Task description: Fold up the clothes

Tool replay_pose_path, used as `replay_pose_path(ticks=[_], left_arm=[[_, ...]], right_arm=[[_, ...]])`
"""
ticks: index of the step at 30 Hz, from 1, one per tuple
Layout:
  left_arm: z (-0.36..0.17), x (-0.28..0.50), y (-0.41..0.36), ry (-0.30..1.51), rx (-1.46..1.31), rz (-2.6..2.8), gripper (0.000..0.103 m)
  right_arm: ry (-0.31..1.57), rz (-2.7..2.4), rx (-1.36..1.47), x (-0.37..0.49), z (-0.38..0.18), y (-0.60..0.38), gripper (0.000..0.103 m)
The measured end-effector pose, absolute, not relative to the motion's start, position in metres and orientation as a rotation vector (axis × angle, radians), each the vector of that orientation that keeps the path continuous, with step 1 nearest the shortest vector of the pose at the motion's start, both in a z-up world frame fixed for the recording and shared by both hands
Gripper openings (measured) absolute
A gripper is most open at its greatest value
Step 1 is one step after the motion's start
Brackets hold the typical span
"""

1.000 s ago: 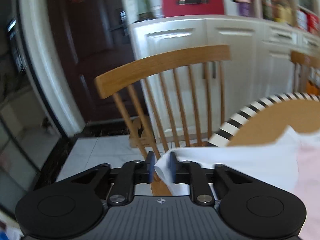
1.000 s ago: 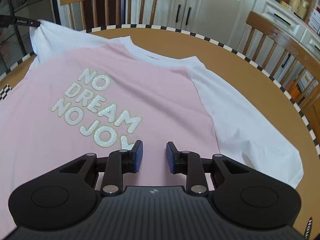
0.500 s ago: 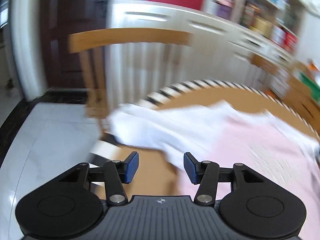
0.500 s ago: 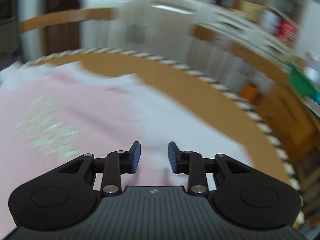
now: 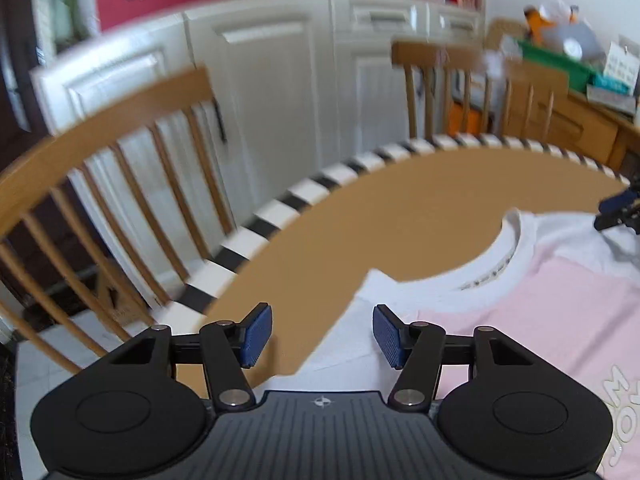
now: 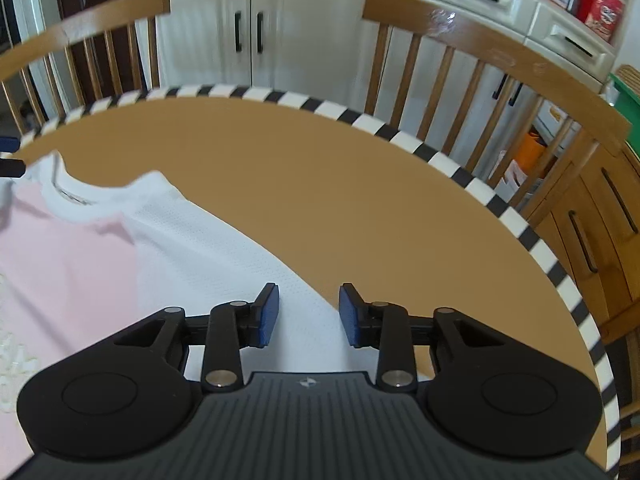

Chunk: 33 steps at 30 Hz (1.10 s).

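Note:
A pink T-shirt with white sleeves and white collar [image 5: 540, 304] lies flat on the round brown table [image 5: 420, 216]. My left gripper [image 5: 322, 334] is open and empty, low over the shirt's left shoulder edge. My right gripper [image 6: 307, 314] is open and empty, over the white right sleeve [image 6: 224, 256] near its upper edge. The right gripper's fingertips [image 5: 616, 210] show at the right edge of the left wrist view. The left gripper's tips [image 6: 10, 156] show at the left edge of the right wrist view. The shirt's lower part is hidden.
The table has a black-and-white striped rim [image 6: 400, 132]. Wooden spindle chairs [image 5: 100, 184] [image 6: 480, 68] stand around its far side. White cabinets [image 6: 256, 20] are behind them, and a wooden sideboard [image 6: 600, 216] stands at the right.
My left gripper let go of the white sleeve, opened and swung right to the shirt's shoulder. My right gripper swung right from the printed chest to the right sleeve and stayed open.

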<state>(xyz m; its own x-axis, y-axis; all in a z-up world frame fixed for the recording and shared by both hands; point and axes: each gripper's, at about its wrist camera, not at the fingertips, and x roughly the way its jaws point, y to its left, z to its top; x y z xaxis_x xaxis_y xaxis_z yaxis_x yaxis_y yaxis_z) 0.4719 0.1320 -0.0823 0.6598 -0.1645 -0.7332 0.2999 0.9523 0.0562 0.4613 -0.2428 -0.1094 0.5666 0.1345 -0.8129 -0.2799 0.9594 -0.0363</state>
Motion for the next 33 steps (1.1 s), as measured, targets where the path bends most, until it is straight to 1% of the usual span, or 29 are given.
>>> replay_pose_path(ticks=[1, 2, 3, 4, 6, 10, 17, 21, 23, 24, 25, 26, 28, 31, 33], left_arm=[[-0.085, 0.473, 0.13, 0.827, 0.168, -0.286, 0.056], [-0.087, 0.474, 0.129, 0.844, 0.157, -0.307, 0.056], [-0.089, 0.475, 0.127, 0.858, 0.146, -0.33, 0.046], [-0.088, 0.473, 0.124, 0.86, 0.134, -0.353, 0.027], [-0.088, 0.471, 0.12, 0.877, 0.093, -0.393, 0.004], [-0.09, 0.468, 0.106, 0.818, 0.146, -0.355, 0.003], [-0.1, 0.51, 0.075, 0.736, 0.138, -0.278, 0.003], [-0.102, 0.544, 0.055, 0.721, 0.153, -0.264, 0.006], [-0.1, 0.552, 0.054, 0.711, 0.142, -0.235, 0.014], [-0.097, 0.554, 0.055, 0.7, 0.133, -0.218, 0.02], [-0.091, 0.552, 0.059, 0.673, 0.11, -0.195, 0.029], [-0.082, 0.547, 0.067, 0.636, 0.073, -0.168, 0.032], [-0.063, 0.528, 0.085, 0.582, -0.001, -0.128, 0.043], [-0.048, 0.479, 0.105, 0.622, -0.056, -0.15, 0.045], [-0.048, 0.439, 0.104, 0.684, -0.073, -0.201, 0.046]], right_arm=[[0.935, 0.255, -0.129, 0.464, -0.11, -0.247, 0.035], [0.947, 0.262, -0.085, 0.466, -0.11, -0.251, 0.029], [0.959, 0.268, -0.04, 0.468, -0.11, -0.256, 0.017], [0.97, 0.274, -0.003, 0.47, -0.111, -0.26, 0.001], [0.972, 0.279, -0.012, 0.469, -0.112, -0.258, 0.0], [0.92, 0.237, -0.209, 0.459, -0.112, -0.242, 0.0], [0.899, 0.118, -0.298, 0.491, -0.116, -0.256, 0.0], [0.906, 0.075, -0.303, 0.509, -0.12, -0.27, 0.0], [0.907, 0.074, -0.284, 0.513, -0.12, -0.273, 0.003], [0.91, 0.062, -0.269, 0.514, -0.118, -0.277, 0.007], [0.906, 0.045, -0.234, 0.511, -0.113, -0.285, 0.013], [0.886, 0.024, -0.185, 0.504, -0.105, -0.296, 0.022], [0.823, -0.016, -0.089, 0.479, -0.086, -0.325, 0.03], [0.792, -0.046, -0.019, 0.426, -0.072, -0.361, 0.029], [0.8, -0.015, -0.06, 0.389, -0.073, -0.364, 0.029]])
